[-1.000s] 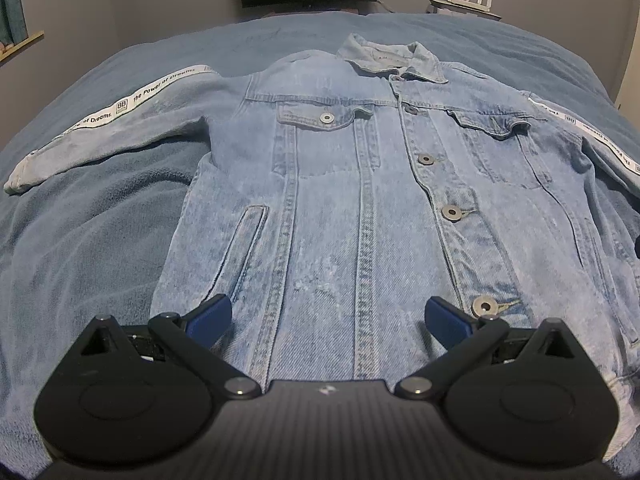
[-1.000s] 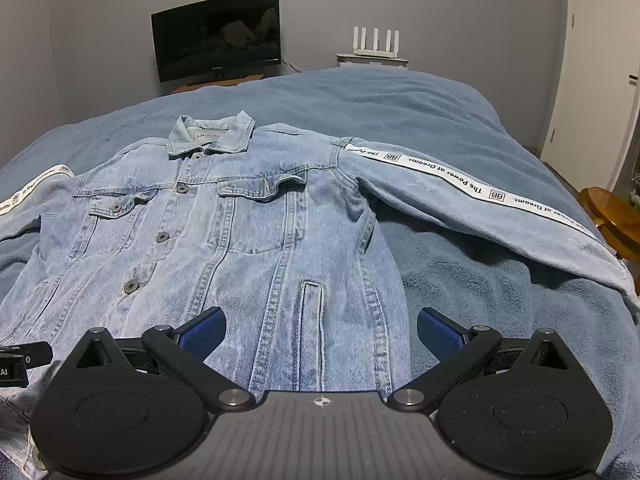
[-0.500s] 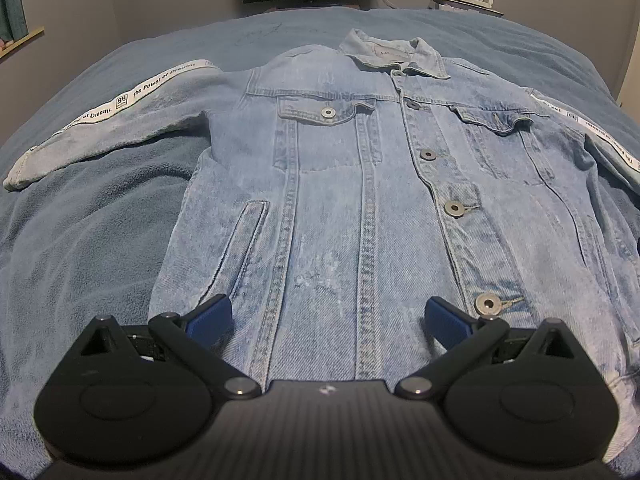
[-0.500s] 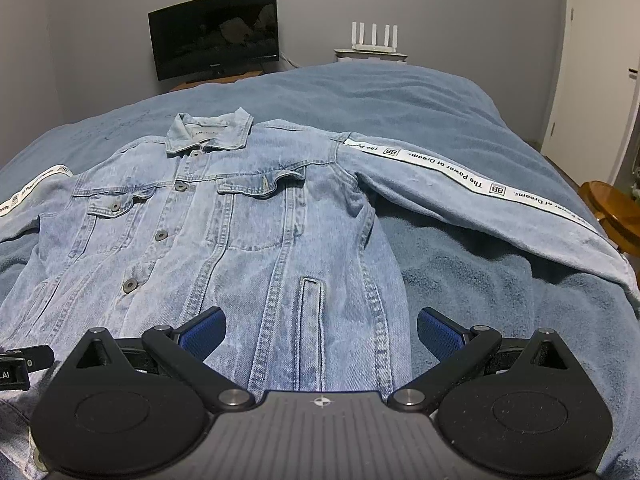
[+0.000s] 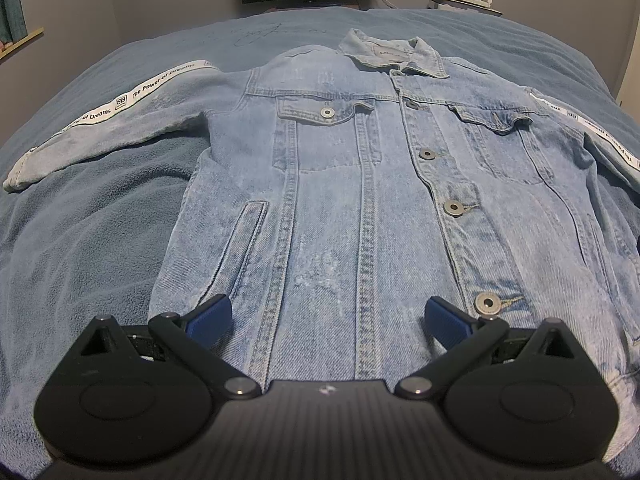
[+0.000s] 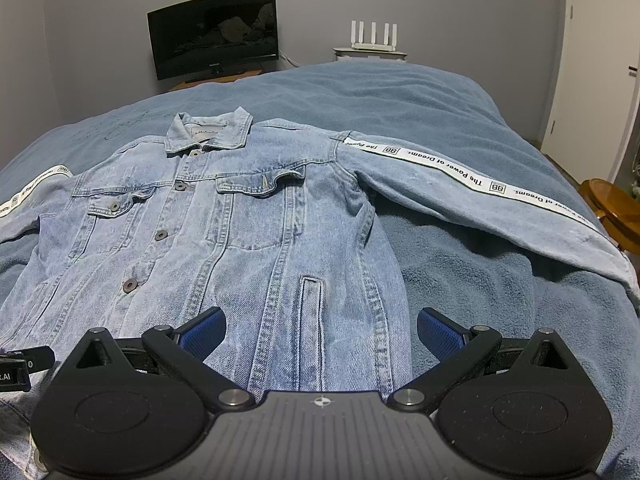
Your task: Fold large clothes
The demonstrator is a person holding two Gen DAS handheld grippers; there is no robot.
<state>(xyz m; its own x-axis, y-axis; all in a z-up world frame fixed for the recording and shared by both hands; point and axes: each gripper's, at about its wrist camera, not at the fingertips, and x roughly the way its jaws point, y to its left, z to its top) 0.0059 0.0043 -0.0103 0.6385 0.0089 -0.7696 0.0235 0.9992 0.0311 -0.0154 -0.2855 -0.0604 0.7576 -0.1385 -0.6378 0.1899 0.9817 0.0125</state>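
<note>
Behind both wide-apart jaws, the jacket [image 5: 360, 208] hem is hidden.

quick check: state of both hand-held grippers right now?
Left hand-held gripper: open, holding nothing, over the denim jacket's hem.
Right hand-held gripper: open, holding nothing, over the same hem.

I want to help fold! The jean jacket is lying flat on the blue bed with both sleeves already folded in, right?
Almost. The jean jacket does lie flat on the blue bed, but its sleeves aren't folded in. The left wrist view shows one sleeve stretched out sideways; the right wrist view shows the other sleeve stretched out too.
</note>
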